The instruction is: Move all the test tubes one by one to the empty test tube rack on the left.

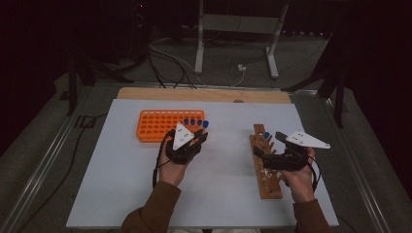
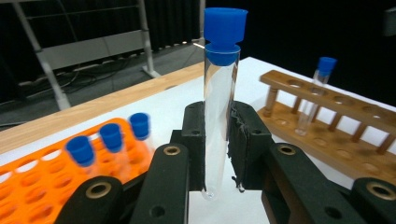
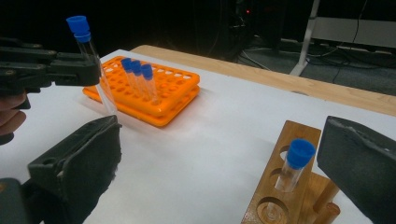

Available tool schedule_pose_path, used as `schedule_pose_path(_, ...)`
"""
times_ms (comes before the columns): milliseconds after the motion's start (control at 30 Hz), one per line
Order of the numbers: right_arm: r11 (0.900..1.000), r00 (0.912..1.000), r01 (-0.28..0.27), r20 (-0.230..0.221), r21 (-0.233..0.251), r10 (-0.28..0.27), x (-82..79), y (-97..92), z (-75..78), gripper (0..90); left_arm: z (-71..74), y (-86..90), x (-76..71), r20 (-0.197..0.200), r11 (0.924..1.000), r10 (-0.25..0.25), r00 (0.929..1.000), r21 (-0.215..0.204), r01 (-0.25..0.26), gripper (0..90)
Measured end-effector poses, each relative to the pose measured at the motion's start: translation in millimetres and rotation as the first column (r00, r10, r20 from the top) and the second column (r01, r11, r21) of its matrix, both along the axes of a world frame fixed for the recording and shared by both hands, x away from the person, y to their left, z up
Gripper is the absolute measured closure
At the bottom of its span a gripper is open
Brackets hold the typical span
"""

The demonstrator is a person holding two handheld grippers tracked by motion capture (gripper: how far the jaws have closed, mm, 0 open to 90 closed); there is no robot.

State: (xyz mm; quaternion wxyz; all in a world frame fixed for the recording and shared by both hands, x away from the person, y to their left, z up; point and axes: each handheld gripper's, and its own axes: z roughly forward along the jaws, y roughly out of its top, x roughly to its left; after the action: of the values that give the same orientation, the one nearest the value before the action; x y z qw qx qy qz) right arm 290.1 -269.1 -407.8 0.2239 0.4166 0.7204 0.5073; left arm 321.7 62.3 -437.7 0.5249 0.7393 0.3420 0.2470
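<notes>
The white table [image 1: 121, 194] carries my orange rack [image 1: 160, 125] at about ten o'clock and the wooden rack [image 1: 266, 182] at three o'clock. My left gripper [image 2: 218, 140] is clamped on a blue-capped test tube [image 2: 219, 107], upright, just off the orange rack's four o'clock corner. My right gripper [image 3: 219, 163] stands wide open, holding nothing, over the wooden rack, where one capped tube [image 3: 292, 170] stands.

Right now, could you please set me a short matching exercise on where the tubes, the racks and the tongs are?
Things:
1. left tongs
2. right tongs
3. orange rack
4. wooden rack

States:
A. holds three blue-capped tubes
B. open, on either side of the wooden rack's end
C. shut on a clear tube with a blue cap
D. holds one blue-capped tube

Pairs: 1-C, 2-B, 3-A, 4-D
</notes>
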Motion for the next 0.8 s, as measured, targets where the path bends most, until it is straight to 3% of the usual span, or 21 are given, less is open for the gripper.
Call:
schedule_pose_path(333, 1.0000, 1.0000, 0.003, -0.002, 0.007, -0.003, 0.2, -1.5, 0.0, 0.0, 2.5, 21.5, 11.5, 0.002, 0.9980, 0.063, 0.9980, -0.004, -0.063, 78.2)
schedule_pose_path(600, 0.9999, 1.0000, 0.002, -0.002, 0.013, -0.002, -0.1, -1.8, 0.3, 0.0, 0.6, 35.9, 21.9, -0.001, 0.9919, 0.125, 0.9921, -0.021, -0.125, 78.2)
schedule_pose_path(800, 0.9999, 1.0000, 0.001, -0.003, 0.017, -0.001, 0.1, -2.4, 0.3, 0.0, -2.6, 40.9, 27.6, 0.001, 0.9864, 0.164, 0.9864, -0.003, -0.164, 78.2)
